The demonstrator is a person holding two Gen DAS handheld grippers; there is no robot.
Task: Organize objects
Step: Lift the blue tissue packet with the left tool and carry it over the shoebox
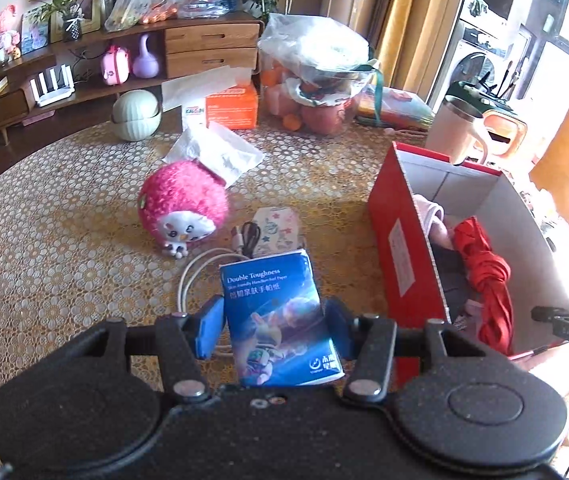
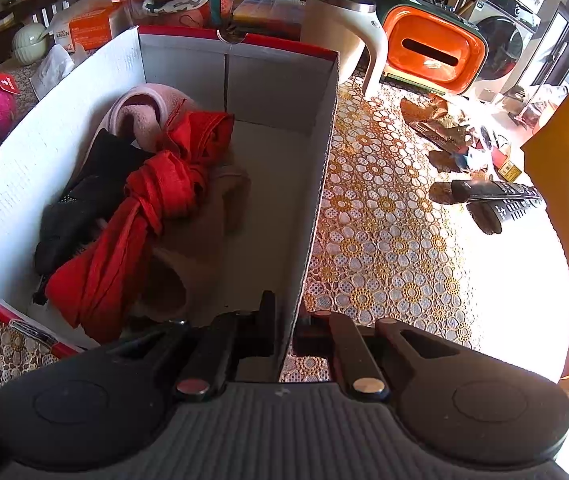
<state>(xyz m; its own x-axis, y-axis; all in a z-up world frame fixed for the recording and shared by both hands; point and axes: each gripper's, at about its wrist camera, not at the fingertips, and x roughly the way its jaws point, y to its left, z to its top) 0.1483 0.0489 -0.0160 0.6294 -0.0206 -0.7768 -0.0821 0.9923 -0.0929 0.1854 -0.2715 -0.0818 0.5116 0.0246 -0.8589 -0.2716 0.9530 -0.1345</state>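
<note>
Your left gripper (image 1: 272,330) clasps the glossy blue tissue pack (image 1: 282,320) at lower centre, off the lacy table (image 1: 64,240). Your right gripper (image 2: 284,332) pinches the cardboard box (image 2: 312,184) wall, knotted red cloth (image 2: 148,208) inside.

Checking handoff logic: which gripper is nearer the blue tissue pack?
Left. The left gripper has the blue tissue pack between its fingers. The right gripper is over at the red box, clamped on its side wall.

The lace-covered table (image 1: 64,240) carries a pink plush (image 1: 182,204), red box (image 1: 404,256) and remotes (image 2: 500,200).
</note>
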